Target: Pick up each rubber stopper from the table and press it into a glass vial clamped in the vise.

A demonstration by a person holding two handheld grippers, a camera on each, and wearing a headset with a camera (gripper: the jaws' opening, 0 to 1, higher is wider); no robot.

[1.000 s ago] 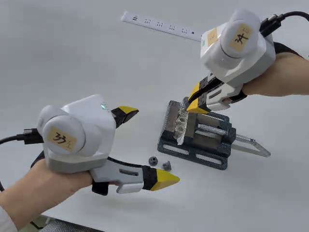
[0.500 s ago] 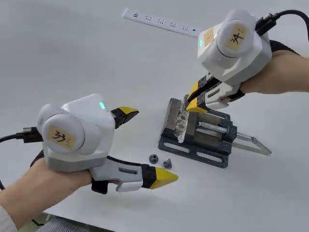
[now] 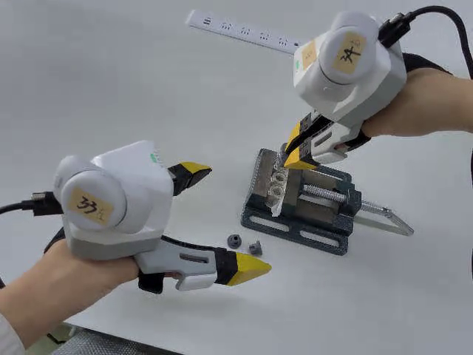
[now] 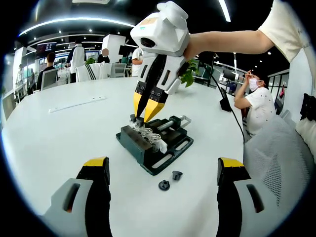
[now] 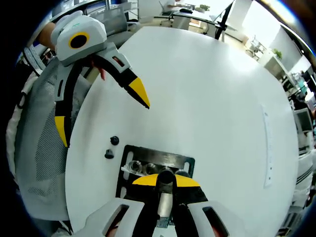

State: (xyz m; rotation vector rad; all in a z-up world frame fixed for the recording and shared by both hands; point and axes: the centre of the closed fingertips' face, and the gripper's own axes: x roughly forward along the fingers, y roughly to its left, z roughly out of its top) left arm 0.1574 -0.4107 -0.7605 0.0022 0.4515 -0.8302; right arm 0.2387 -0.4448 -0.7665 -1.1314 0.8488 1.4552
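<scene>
Two rubber stoppers (image 3: 234, 241) lie loose on the white table (image 3: 111, 96), lower middle of the head view. They sit just beside the near foot of the vise (image 3: 325, 214), close together but not touching. One vise, centre right, clamps a row of glass vials (image 3: 278, 185) upright with mouths up, presumably so a stopper can be pushed in from above without the glass tipping. At least three vials; exact count unclear. Right gripper (image 3: 298, 150), upper right, points steeply down over the upper end of that row. Its jaws are drawn nearly together on what I take for a third stopper (image 5: 165, 175), a small dark piece between the tips in the right gripper view; likely held for pressing, not certain. Left gripper (image 3: 223, 219), lower left, has jaws spread wide with the open side facing the two loose stoppers; looks staged for the next pick. One power strip (image 3: 244, 31) along the top edge, well apart from the work.
</scene>
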